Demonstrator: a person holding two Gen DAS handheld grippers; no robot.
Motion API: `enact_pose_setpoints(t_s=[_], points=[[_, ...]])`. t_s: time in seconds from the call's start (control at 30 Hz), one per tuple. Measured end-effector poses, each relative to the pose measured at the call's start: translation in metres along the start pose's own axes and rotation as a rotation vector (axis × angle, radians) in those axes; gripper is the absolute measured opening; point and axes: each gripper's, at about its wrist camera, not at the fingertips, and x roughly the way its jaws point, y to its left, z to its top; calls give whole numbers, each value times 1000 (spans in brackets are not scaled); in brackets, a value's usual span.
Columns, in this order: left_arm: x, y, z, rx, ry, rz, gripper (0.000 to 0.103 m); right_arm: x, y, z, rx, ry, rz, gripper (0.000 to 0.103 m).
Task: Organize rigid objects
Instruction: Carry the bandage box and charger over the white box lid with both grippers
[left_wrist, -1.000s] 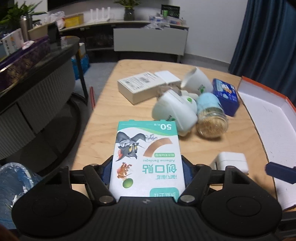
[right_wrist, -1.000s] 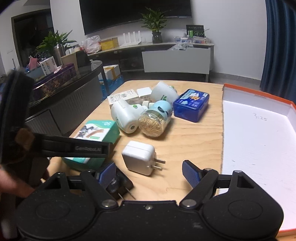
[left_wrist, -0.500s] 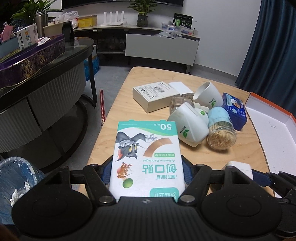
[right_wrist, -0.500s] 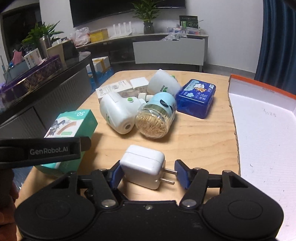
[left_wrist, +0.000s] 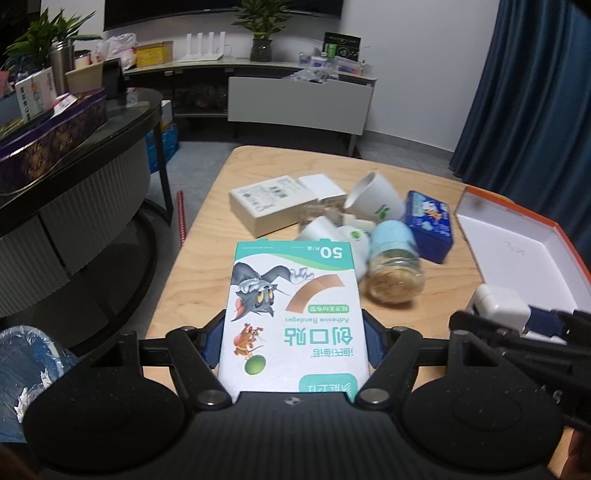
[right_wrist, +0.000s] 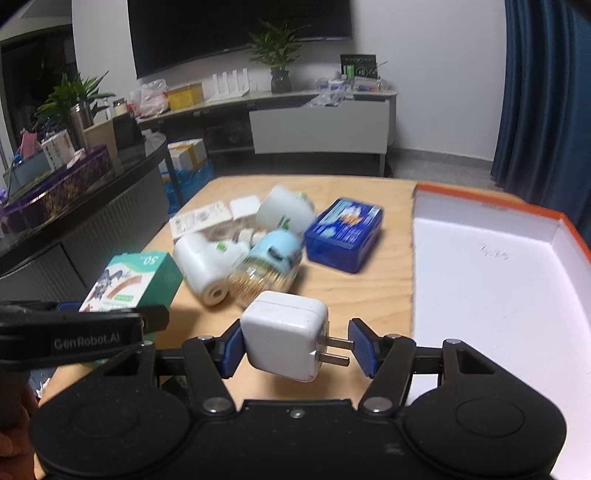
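Note:
My left gripper (left_wrist: 293, 341) is shut on a teal and white adhesive bandage box (left_wrist: 293, 314) and holds it above the wooden table (left_wrist: 207, 254). The box also shows in the right wrist view (right_wrist: 129, 280). My right gripper (right_wrist: 297, 349) is shut on a white plug adapter (right_wrist: 284, 332), prongs pointing right, lifted off the table. The adapter also shows in the left wrist view (left_wrist: 498, 306). A pile lies mid-table: white plug-in bottles (right_wrist: 207, 258), a toothpick jar (right_wrist: 266, 269), a blue tin (right_wrist: 343, 234), flat white boxes (left_wrist: 269, 203).
An open orange-rimmed box with a white inside (right_wrist: 491, 280) lies on the table's right side. A dark curved counter (left_wrist: 74, 166) with clutter stands to the left. A low cabinet (right_wrist: 317, 125) stands at the back wall, blue curtains (right_wrist: 546, 92) on the right.
My right gripper closed on the white adapter and lifted it off the table. My left gripper rose with the bandage box still in it.

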Motion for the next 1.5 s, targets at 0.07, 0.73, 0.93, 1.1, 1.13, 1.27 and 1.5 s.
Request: enact_pose_setpoints(t_s=[0.07, 0.73, 0.93, 1.1, 1.13, 1.27, 1.5], points=[[-2, -6, 2, 5, 0, -10, 72, -6, -6, 3, -1, -10, -15, 72], [-2, -93, 34, 100, 4, -129, 72, -45, -106, 34, 121, -25, -162, 72], [3, -119, 41, 124, 7, -161, 72, -46, -135, 37, 155, -21, -196, 72], [9, -138, 45, 148, 16, -182, 72, -46, -155, 40, 187, -36, -218, 72], [11, -142, 46, 150, 19, -185, 72, -46, -158, 40, 188, -35, -222, 72], [18, -151, 48, 160, 31, -199, 72, -41, -170, 41, 195, -28, -231, 72], [37, -171, 51, 192, 49, -203, 72, -29, -190, 47, 196, -8, -248, 72]])
